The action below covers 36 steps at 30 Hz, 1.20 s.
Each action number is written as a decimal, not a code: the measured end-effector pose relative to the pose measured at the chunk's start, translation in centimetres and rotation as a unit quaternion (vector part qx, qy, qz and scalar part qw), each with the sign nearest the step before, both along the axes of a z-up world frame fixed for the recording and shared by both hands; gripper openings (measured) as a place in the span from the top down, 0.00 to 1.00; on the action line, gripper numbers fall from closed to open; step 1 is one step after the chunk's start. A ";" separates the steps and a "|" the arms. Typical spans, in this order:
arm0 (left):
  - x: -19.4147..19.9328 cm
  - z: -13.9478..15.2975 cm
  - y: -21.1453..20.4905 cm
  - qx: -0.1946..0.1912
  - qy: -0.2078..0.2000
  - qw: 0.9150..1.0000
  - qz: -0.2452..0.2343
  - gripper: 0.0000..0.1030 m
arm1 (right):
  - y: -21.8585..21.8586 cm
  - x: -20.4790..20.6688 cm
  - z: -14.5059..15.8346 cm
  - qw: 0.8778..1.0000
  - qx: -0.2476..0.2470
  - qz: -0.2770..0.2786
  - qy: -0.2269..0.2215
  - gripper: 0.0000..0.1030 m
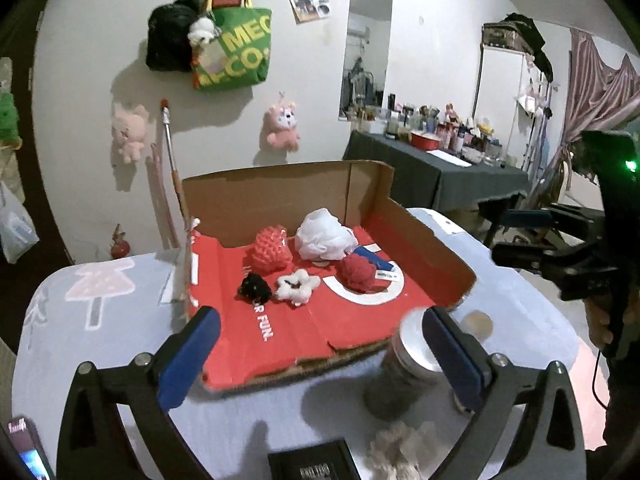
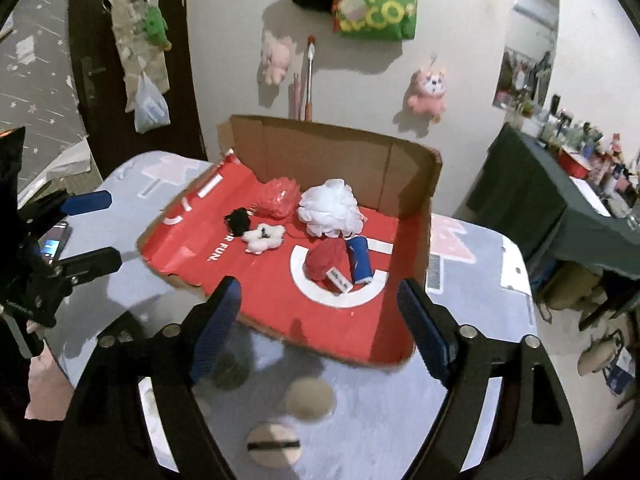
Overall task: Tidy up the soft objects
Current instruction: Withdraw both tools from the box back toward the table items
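Note:
An open cardboard box [image 1: 424, 240] with a red floor lies on the cloth-covered table. In it are a red spiky ball [image 1: 270, 254], a white mesh puff [image 1: 324, 238], a red knit ball [image 2: 326, 262] with a tag, a blue roll [image 2: 359, 258], a black scrunchie [image 1: 254, 288] and a white fluffy flower [image 1: 298, 286]. My left gripper [image 1: 320, 320] hangs open over the box's near edge, nothing between its fingers. My right gripper [image 2: 320, 290] is open too, above the near right part of the box, and empty.
A jar with a metal lid [image 1: 404, 360] stands by the box's front, partly behind my left gripper's right finger. A pale fluffy bundle [image 1: 396, 448] and a black device [image 1: 312, 464] lie nearer. Two round lids [image 2: 310, 396] rest on the table. A cluttered side table [image 1: 432, 176] stands at the right.

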<state>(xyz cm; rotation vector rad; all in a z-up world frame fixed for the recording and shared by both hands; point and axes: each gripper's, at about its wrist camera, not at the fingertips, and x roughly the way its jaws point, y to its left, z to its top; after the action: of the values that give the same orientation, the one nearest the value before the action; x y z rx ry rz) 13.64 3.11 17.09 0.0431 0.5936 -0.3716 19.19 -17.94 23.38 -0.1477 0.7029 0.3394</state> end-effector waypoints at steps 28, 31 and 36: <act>-10.0 -11.3 0.5 -0.012 0.036 0.995 0.093 0.00 | 0.0 -12.1 -12.9 0.998 0.025 -0.058 -0.013 0.15; -9.8 -11.8 0.7 -0.008 0.040 0.994 0.097 0.01 | -0.1 -11.9 -13.6 0.998 0.029 -0.055 -0.002 0.15; -9.4 -12.3 1.1 0.003 0.050 0.993 0.104 0.08 | -0.1 -11.7 -14.3 0.998 0.033 -0.052 0.011 0.15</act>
<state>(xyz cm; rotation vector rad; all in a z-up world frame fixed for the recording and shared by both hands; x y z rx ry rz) 4.26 4.26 4.78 -0.0331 0.6919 -0.1697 7.47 -18.08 9.04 -0.0449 0.7167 0.2646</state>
